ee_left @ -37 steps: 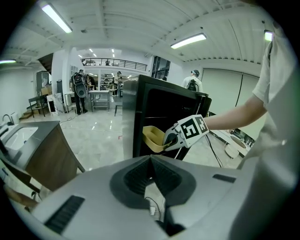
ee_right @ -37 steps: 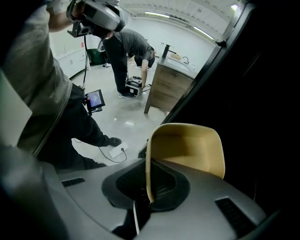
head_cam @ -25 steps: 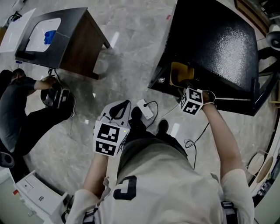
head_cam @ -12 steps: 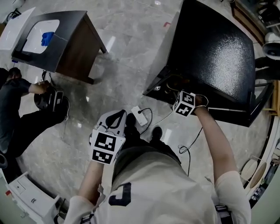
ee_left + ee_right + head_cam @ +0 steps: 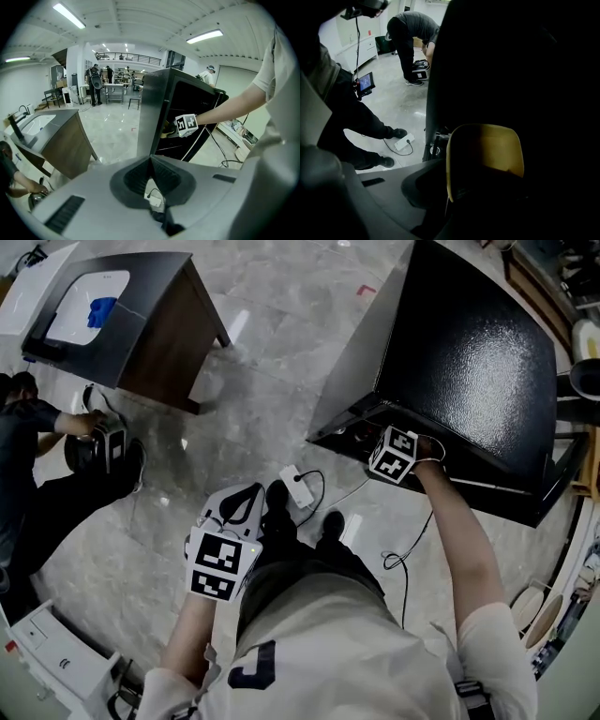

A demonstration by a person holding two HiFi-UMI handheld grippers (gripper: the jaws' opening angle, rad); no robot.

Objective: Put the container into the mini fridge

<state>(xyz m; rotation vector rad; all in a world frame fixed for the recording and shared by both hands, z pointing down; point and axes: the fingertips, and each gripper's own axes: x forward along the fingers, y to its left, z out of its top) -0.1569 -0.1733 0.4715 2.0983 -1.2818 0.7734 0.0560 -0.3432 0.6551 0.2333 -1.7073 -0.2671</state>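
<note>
Two grippers are keeping narrow fingers: the right gripper (image 5: 483,190) is clamping the yellow container (image 5: 485,150) at the mini fridge (image 5: 469,352) opening, the left gripper (image 5: 151,161) is pinching nothing.

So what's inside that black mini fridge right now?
The yellow plastic container, gripped by the right gripper, is in the open mouth of the black mini fridge. Beyond it the interior is too dark to see, and from above the fridge top covers everything.
</note>
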